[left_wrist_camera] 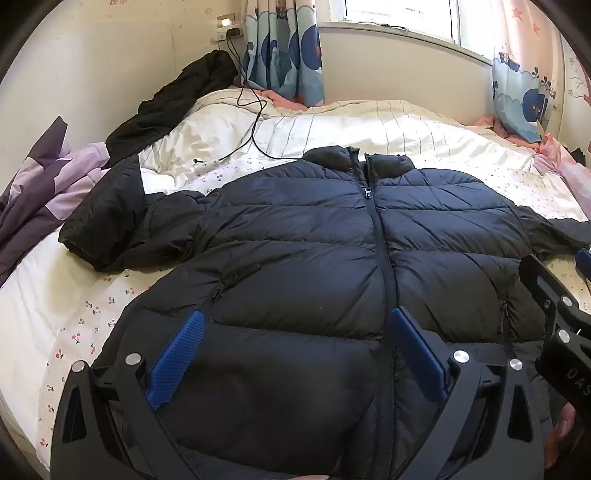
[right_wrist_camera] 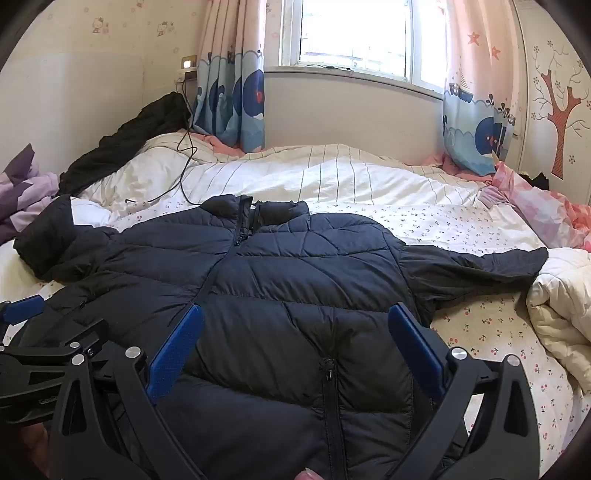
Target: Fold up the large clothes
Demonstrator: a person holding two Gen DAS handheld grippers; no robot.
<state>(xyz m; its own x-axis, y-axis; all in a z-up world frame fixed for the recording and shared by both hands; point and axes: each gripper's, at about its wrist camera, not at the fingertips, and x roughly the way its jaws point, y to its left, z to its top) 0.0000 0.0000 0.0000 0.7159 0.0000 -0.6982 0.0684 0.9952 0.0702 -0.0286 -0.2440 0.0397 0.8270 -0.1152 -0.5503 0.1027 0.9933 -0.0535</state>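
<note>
Above the lower half of a dark puffer jacket (left_wrist_camera: 295, 229), the left gripper (left_wrist_camera: 295, 343) hangs tilted downward with its jaws spread wide and nothing between them; its blue pads (left_wrist_camera: 177, 354) stand clear of the fabric. The right gripper (right_wrist_camera: 295, 339) is just beside it, likewise angled down over the jacket, jaws wide apart and empty, blue pads (right_wrist_camera: 173, 350) off the cloth. In the left wrist view a part of the right gripper shows at the right edge, and in the right wrist view a part of the left gripper shows at the left edge, so the two tools sit close together.

The jacket lies front up and spread flat on the bed (right_wrist_camera: 480, 332), zipper (left_wrist_camera: 380, 236) closed and running up the middle to the collar, which points away from the grippers toward the window (right_wrist_camera: 354, 33). Its sleeves stretch out to either side; the left sleeve (left_wrist_camera: 107, 214) is bunched and folded back on itself, the right sleeve (right_wrist_camera: 476, 266) lies straighter. A zipped side pocket (right_wrist_camera: 328, 369) sits between the right gripper's jaws in its own view.

Beyond the jacket's collar lies a white striped duvet (right_wrist_camera: 351, 173), with a black cable (left_wrist_camera: 255, 122) trailing across it. Left of the jacket are a purple patchwork blanket (left_wrist_camera: 40, 184) and another black garment (left_wrist_camera: 170, 99) heaped against the wall. Right of the jacket is a cream quilt (right_wrist_camera: 561, 302). Whale-patterned curtains (right_wrist_camera: 229, 99) hang at each side of the window.
</note>
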